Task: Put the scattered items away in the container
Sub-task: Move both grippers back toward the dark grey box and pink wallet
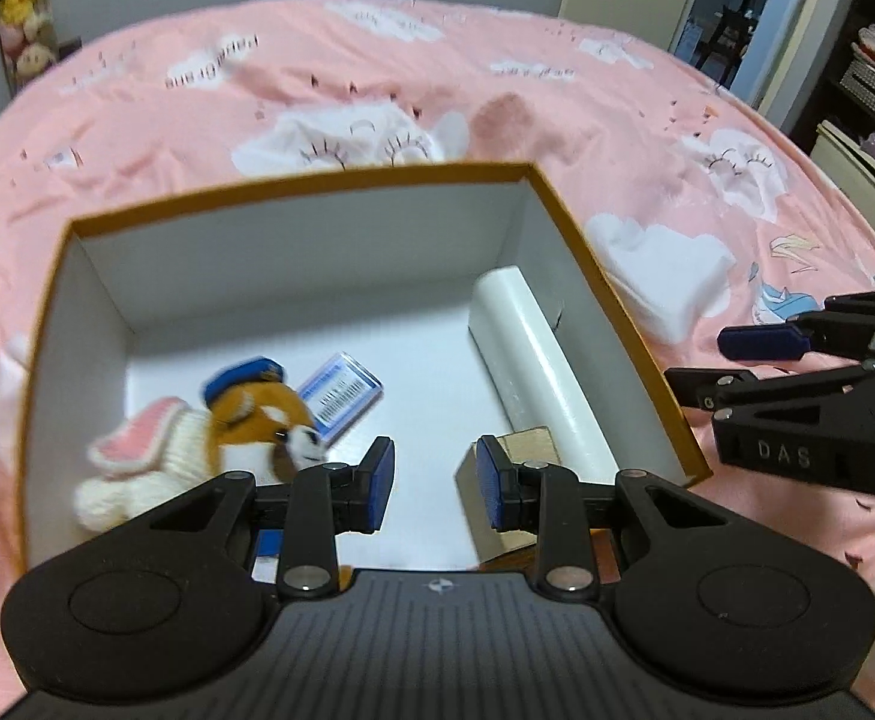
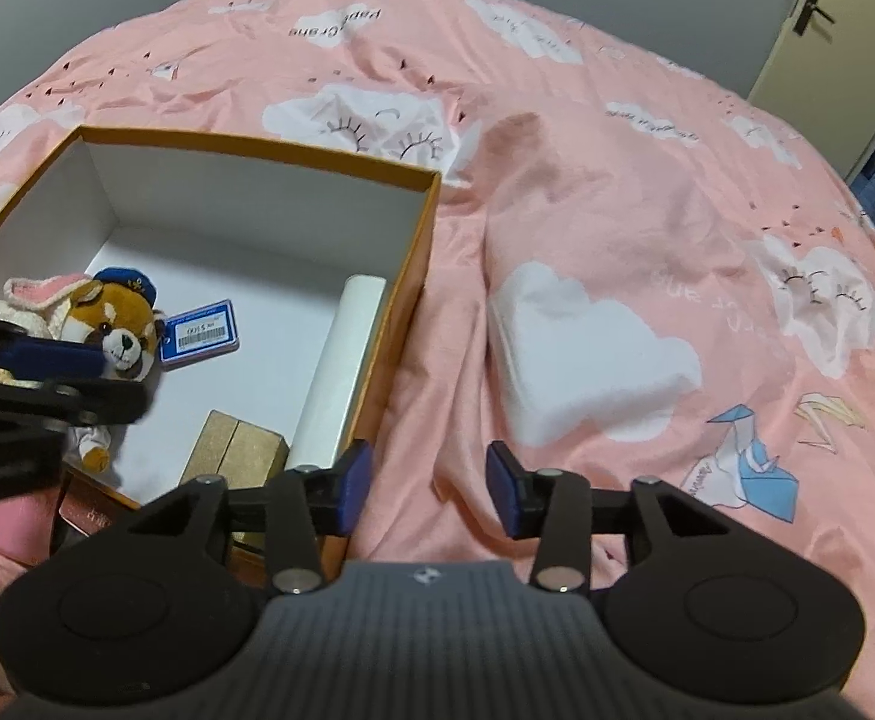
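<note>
Hovering over orange-rimmed white cardboard box (image 1: 611, 276) on pink cloud-print bedspread (image 2: 617, 180): left gripper (image 1: 436, 483) narrow, gripping nothing. Right gripper (image 2: 430, 489) gaping wider, empty, outside box wall. Resting inside, likely tidied: fox plush (image 1: 263, 420), white roll (image 1: 533, 360), blue card (image 1: 341, 396), tan carton (image 2: 236, 450).

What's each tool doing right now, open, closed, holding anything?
Left tool: open, nothing between its pads, above the box.
Right tool: open, empty, over the pink bedspread beside the box.
</note>
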